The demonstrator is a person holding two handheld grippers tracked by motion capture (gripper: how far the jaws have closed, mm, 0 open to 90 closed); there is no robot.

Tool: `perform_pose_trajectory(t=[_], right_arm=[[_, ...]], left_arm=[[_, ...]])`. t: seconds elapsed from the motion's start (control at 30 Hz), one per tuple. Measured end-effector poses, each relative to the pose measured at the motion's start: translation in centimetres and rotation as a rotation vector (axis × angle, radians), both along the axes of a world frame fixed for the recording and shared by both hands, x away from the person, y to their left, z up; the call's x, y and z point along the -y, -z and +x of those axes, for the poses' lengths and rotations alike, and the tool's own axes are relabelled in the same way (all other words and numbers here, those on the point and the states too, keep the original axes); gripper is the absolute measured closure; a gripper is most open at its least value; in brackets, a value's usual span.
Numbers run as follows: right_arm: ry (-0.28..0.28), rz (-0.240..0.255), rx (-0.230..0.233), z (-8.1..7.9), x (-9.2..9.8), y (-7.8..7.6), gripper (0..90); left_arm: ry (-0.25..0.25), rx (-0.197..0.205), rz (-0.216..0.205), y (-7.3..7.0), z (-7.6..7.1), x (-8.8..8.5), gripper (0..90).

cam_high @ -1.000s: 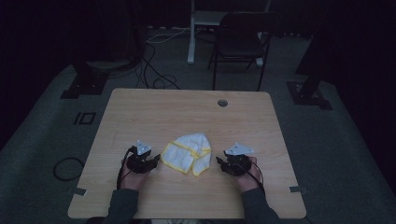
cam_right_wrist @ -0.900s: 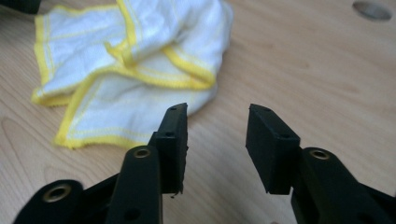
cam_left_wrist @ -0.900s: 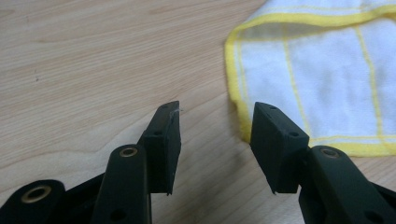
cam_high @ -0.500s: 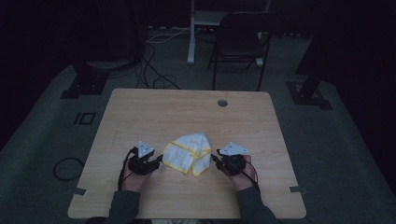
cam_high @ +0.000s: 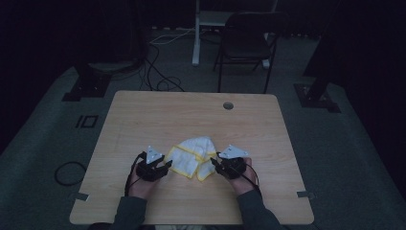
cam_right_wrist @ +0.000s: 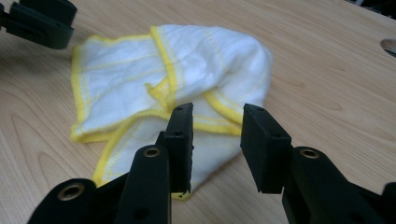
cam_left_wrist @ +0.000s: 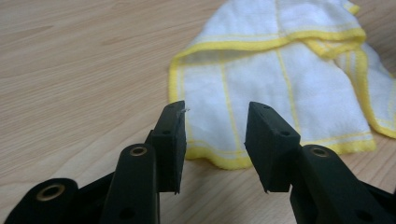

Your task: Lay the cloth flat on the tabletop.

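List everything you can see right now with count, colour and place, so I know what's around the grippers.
cloth: one, white with yellow edging and lines, crumpled and partly folded, near middle of the table between the grippers
table: one, light wood, centre of the high view
hole: one, round, far right part of the tabletop
chair: one, dark, on the floor beyond the table
cables: several, dark and light, on the floor beyond the table's far left
left gripper: one, black, at the cloth's left edge; jaws open and just been closing, nothing pinched
right gripper: one, black, at the cloth's right edge; jaws open, nothing pinched
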State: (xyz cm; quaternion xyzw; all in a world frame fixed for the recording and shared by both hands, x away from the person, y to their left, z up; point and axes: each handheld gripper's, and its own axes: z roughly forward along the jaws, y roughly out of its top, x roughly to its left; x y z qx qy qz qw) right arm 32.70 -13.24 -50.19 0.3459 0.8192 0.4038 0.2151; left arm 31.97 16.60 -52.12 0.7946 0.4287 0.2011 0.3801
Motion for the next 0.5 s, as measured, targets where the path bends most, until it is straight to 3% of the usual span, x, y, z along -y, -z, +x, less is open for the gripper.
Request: perform_pose_trajectory(t=[0.5], right_arm=[[-0.03,-0.001,-0.001,0.5,-1.8,0.4,63.7]], left_arm=[[0.075,-0.029,0.011,1.0,-0.5,2.4,58.4]])
